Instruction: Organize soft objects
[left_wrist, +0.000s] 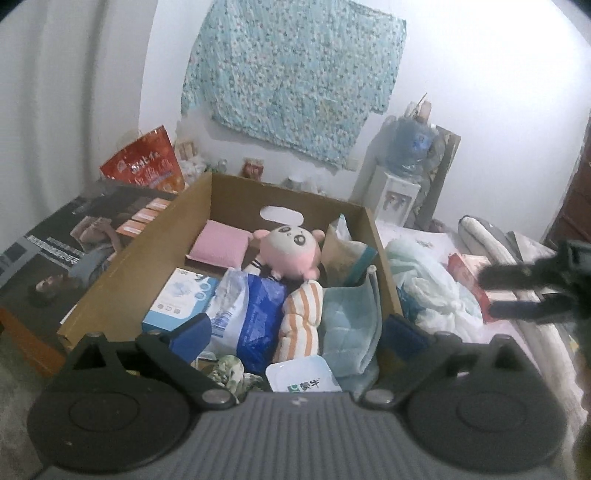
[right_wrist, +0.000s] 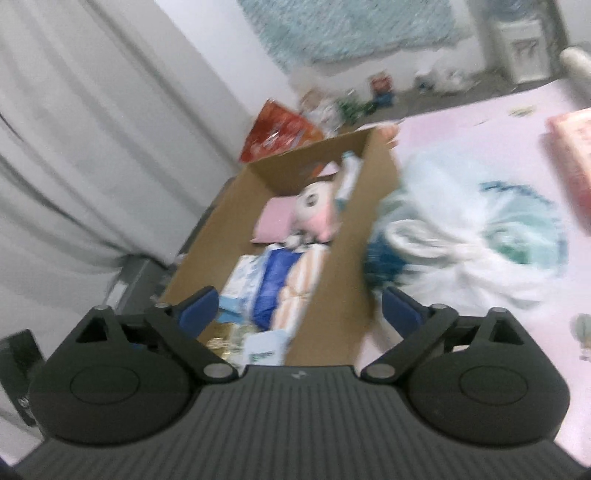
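Observation:
A brown cardboard box (left_wrist: 110, 273) holds several soft things: a pink plush doll (left_wrist: 288, 251), a pink pad (left_wrist: 218, 247), a striped orange-and-white cloth roll (left_wrist: 301, 321), a light blue towel (left_wrist: 351, 321) and blue-and-white packs (left_wrist: 251, 314). My left gripper (left_wrist: 295, 332) is open and empty, low over the box's near end. My right gripper (right_wrist: 301, 306) is open and empty, above the box's right wall (right_wrist: 347, 258); it also shows in the left wrist view (left_wrist: 513, 291). A crumpled white-and-teal cloth (right_wrist: 461, 236) lies on the pink bed right of the box.
A pink bed sheet (right_wrist: 480, 122) lies right of the box, with a red box (left_wrist: 469, 273) on it. A red bag (left_wrist: 144, 162), a water dispenser (left_wrist: 402, 177) and grey curtains (right_wrist: 92, 147) stand behind. A dark printed carton (left_wrist: 66, 243) is left of the box.

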